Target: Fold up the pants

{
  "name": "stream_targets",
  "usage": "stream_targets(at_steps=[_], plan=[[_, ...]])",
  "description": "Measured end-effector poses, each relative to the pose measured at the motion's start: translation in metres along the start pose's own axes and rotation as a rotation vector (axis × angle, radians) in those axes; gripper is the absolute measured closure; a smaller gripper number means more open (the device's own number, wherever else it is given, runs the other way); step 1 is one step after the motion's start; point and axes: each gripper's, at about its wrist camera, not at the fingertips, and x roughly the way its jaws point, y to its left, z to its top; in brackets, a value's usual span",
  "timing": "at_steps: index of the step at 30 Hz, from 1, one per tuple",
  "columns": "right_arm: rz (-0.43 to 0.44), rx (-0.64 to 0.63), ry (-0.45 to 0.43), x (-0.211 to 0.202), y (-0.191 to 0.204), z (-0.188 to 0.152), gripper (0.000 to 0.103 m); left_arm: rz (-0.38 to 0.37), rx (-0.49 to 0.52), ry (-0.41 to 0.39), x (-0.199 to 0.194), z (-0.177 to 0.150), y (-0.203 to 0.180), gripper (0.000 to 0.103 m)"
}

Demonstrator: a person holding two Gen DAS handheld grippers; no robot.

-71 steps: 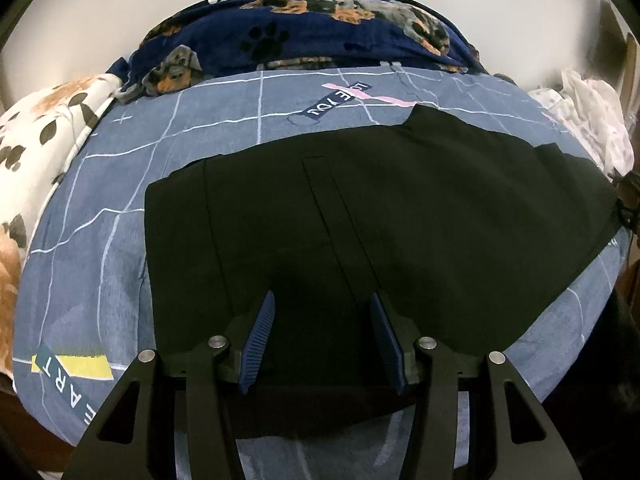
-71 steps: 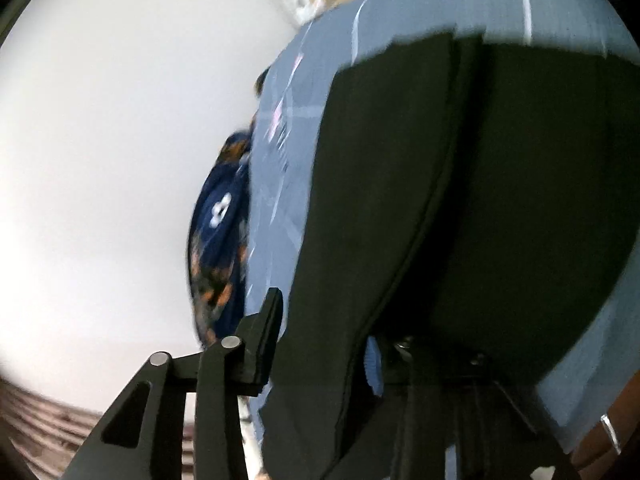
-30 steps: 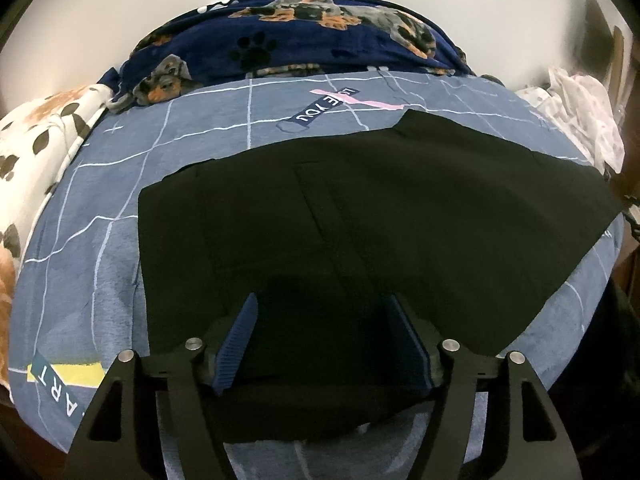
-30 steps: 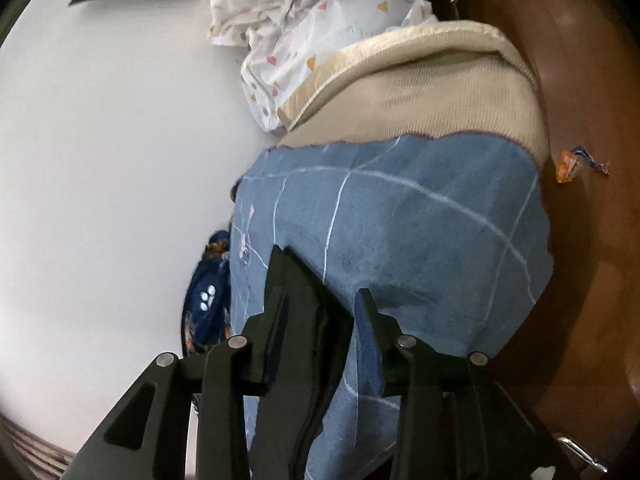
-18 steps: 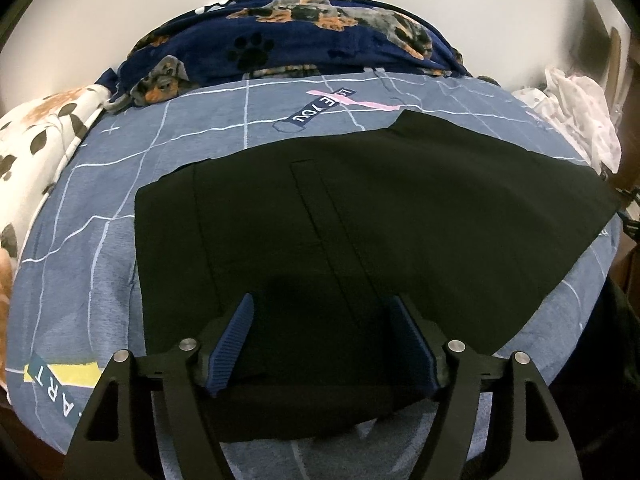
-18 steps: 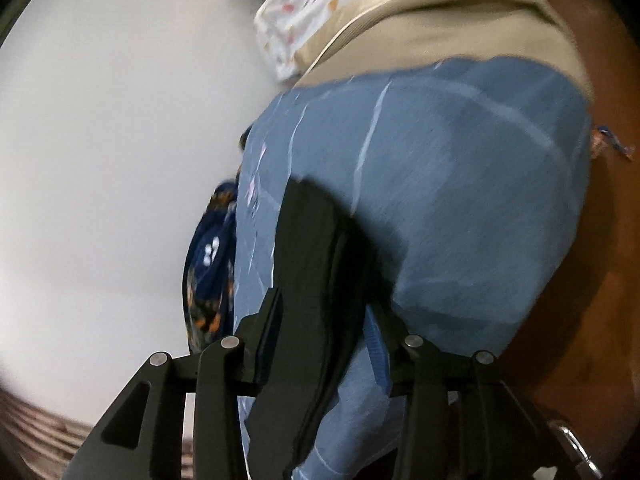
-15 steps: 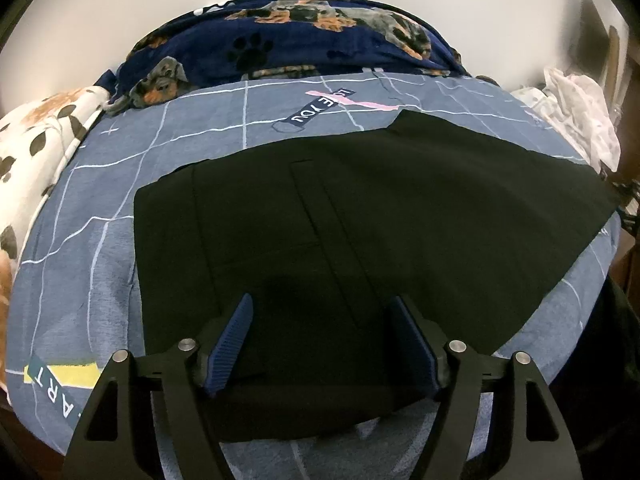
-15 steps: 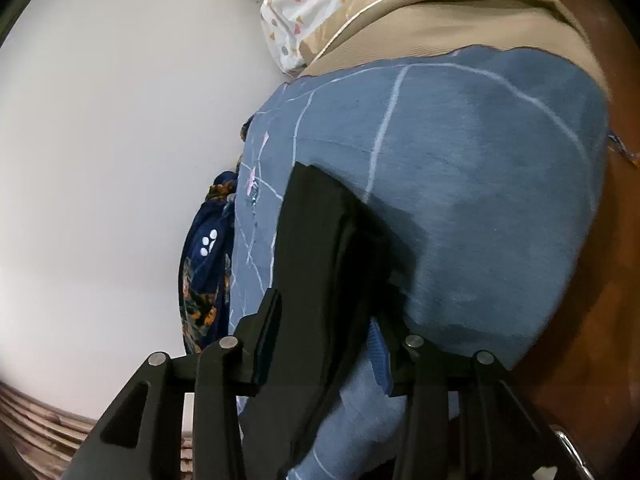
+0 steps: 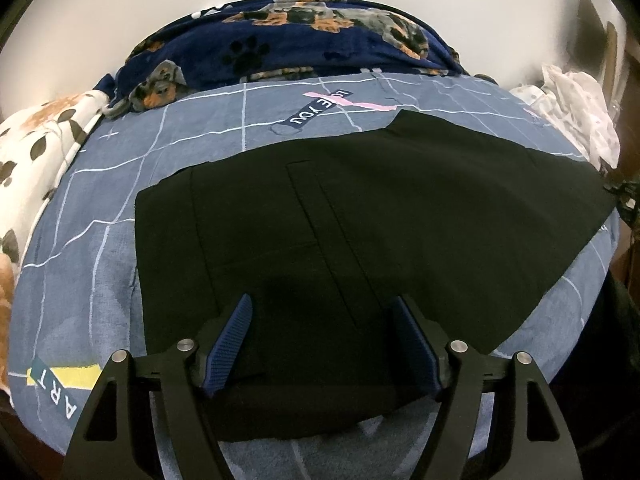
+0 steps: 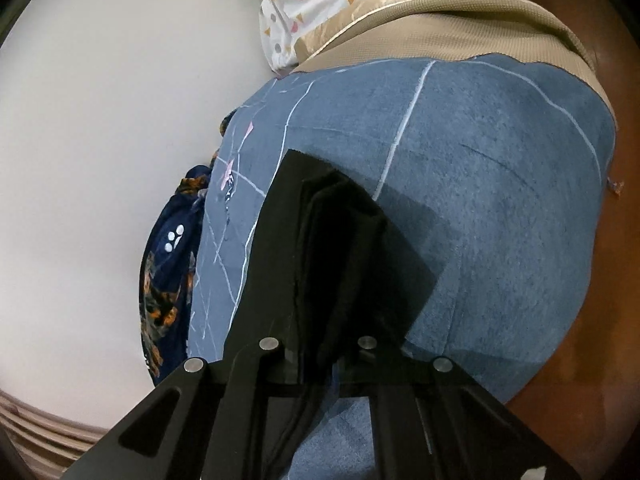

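Pants (image 9: 400, 216), black, lie spread flat across the blue bedsheet (image 9: 80, 272) and cover most of its middle. The waist end is toward the left edge of the bed, and the leg end reaches to the right edge. I think they are laid out so, already doubled leg on leg, so that the next fold can be made along the length.

My left gripper (image 9: 324, 340) hovers low over the near edge of the pants with its fingers released and wide apart. The blue pads (image 9: 230, 344) stand on either side of a strip of black cloth, but I cannot tell if they touch it. It looks like it is waiting to hold this side down or to take the near hem.

My right gripper (image 10: 320, 344) is at the leg end near the right edge of the bed. Its fingers are clenched on a bunched stack of hem layers (image 10: 340, 232), which rises between them above the sheet. I judge this grip is meant for carrying the legs over toward the waist.
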Motion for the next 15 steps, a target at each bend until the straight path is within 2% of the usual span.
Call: stream_targets(at_steps=[9, 15], plan=[[-0.025, 0.007, -0.005, 0.005, 0.007, 0.003, 0.096, 0.145, 0.010, -0.023, -0.022, 0.022, -0.002, 0.029], [-0.047, 0.012, -0.008, 0.006, 0.011, 0.003, 0.095, 0.251, -0.033, -0.061, -0.039, 0.037, 0.001, 0.020]])
